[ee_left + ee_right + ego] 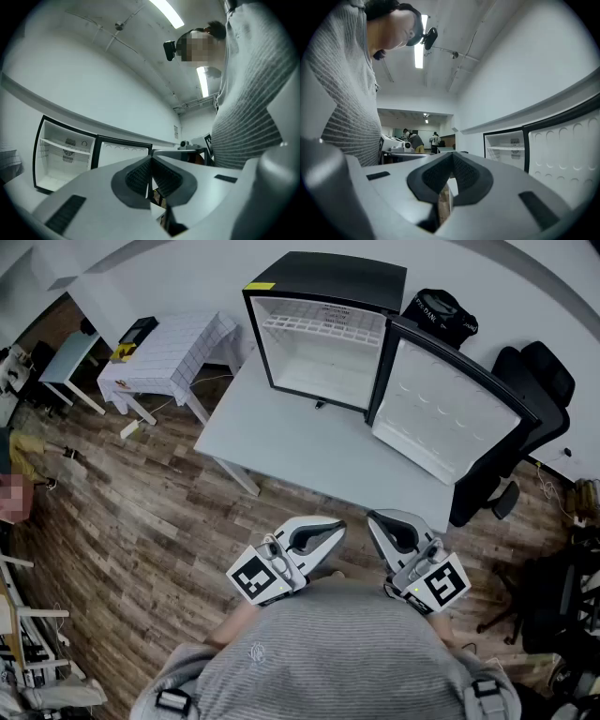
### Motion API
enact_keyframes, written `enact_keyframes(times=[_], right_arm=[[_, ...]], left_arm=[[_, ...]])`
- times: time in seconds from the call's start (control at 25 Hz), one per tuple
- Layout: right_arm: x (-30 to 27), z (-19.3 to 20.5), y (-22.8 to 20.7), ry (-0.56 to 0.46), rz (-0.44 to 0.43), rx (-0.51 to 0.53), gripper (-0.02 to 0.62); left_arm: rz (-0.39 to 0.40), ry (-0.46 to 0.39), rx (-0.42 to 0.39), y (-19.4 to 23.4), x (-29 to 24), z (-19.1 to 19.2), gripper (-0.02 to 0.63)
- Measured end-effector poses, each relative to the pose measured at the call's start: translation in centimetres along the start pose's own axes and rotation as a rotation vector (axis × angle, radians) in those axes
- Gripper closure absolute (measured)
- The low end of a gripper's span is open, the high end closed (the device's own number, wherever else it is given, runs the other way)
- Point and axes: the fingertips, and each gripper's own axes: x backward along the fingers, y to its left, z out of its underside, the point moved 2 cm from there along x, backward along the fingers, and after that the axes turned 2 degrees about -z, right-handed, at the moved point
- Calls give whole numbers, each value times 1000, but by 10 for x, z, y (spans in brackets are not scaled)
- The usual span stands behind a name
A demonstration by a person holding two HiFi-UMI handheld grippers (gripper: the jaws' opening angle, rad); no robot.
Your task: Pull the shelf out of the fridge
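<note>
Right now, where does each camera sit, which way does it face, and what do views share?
Head view: on the person's head, looking steeply down at the table and open fridge; left gripper, right gripper and grey sweater show.
Left gripper view: rides that gripper, looks along its shut jaws; fridge left, sweater right.
Right gripper view: rides that gripper, looks along its shut jaws; fridge right, sweater left.
Shared: the open fridge shows in all three.

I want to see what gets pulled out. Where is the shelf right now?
In the head view the white shelf sits high inside the open fridge, which stands on the grey table at top centre, left of its swung-open door.
</note>
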Motion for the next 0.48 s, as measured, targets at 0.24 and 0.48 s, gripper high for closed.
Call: enact_keyframes(times=[0.24, 0.48], right_arm=[[1, -2, -4, -8, 3, 5, 583], [1, -1, -6, -1, 1, 5, 583]], left_arm=[[2, -1, -3, 1, -4, 1, 595], [2, -1, -5, 2, -5, 1, 595]])
